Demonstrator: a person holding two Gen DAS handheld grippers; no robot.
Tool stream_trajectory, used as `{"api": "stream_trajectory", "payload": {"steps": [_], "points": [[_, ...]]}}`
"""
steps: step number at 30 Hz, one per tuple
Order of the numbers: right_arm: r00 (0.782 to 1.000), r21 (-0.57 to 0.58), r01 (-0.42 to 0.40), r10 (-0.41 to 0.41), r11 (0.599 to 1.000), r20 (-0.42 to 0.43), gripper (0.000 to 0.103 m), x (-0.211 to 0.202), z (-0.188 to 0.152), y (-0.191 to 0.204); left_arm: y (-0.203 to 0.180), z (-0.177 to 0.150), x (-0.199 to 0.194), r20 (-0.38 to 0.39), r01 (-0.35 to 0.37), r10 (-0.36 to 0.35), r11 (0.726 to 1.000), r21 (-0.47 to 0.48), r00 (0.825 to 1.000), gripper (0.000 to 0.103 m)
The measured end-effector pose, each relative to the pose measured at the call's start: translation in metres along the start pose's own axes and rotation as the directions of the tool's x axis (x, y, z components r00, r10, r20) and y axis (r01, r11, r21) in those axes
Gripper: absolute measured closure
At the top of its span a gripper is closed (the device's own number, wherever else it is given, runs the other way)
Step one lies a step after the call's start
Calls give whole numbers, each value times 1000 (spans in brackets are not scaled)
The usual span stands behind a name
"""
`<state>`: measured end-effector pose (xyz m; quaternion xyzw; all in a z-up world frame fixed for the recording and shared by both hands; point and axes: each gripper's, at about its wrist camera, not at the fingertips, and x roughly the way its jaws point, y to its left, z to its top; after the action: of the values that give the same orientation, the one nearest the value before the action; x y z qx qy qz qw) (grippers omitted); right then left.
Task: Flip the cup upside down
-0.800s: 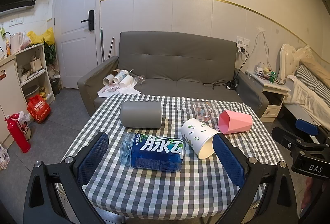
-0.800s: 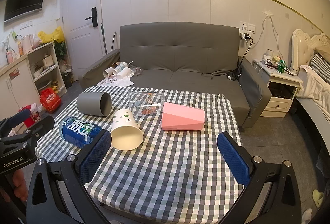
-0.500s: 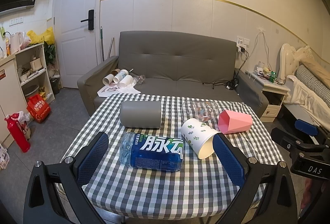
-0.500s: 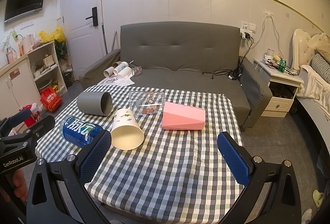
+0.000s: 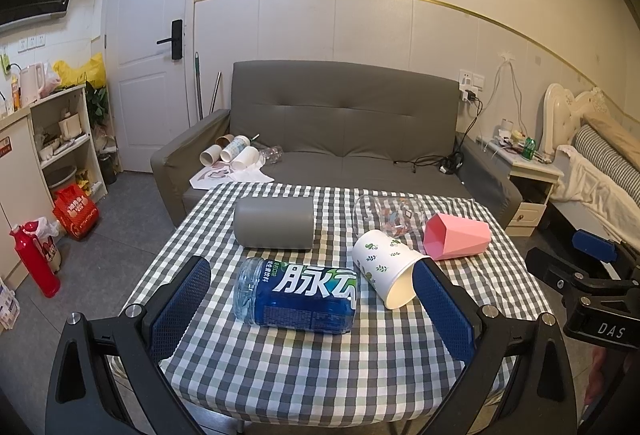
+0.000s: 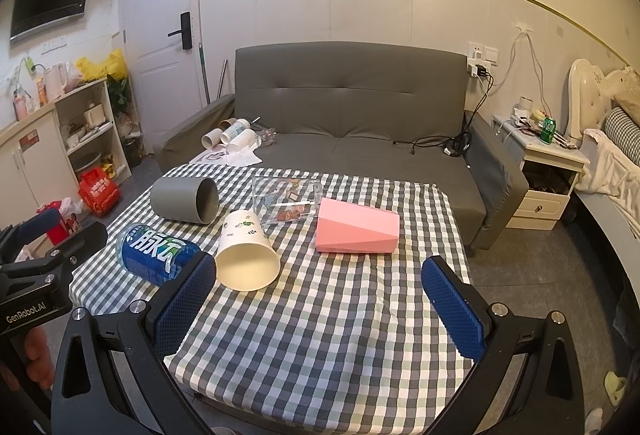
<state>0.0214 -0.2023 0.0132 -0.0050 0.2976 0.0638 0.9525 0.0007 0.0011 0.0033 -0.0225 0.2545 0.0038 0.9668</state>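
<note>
Several cups lie on their sides on a checked tablecloth (image 5: 320, 367) (image 6: 340, 335): a grey cup (image 5: 274, 222) (image 6: 185, 199), a clear glass (image 5: 388, 217) (image 6: 286, 199), a pink faceted cup (image 5: 456, 235) (image 6: 357, 231), a white paper cup with leaf print (image 5: 384, 267) (image 6: 246, 255) and a blue-labelled bottle-cup (image 5: 296, 295) (image 6: 158, 251). My left gripper (image 5: 312, 309) is open near the table's front edge, facing the blue cup. My right gripper (image 6: 318, 309) is open over bare cloth, the pink cup beyond it.
A grey sofa (image 5: 344, 131) (image 6: 352, 115) stands behind the table with paper tubes (image 5: 234, 157) on its left seat. Shelves (image 5: 64, 139) and a red extinguisher (image 5: 34, 261) are at the left, a nightstand (image 6: 548, 179) and bed at the right.
Both grippers have crept slightly forward toward the table. The cups have not moved.
</note>
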Motion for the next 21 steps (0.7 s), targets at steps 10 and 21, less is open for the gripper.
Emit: {"api": "stream_trajectory", "payload": {"steps": [10,21], "points": [[999,-117,-26,28,993,15,0,-7,4,20,9,-3,-3,-1,-28,28,1000,-9,1000,0],[957,-353,-288,260,890,-125,0,16,17,74,88,-16,6,-66,-239,233,966,-96,970,0]]}}
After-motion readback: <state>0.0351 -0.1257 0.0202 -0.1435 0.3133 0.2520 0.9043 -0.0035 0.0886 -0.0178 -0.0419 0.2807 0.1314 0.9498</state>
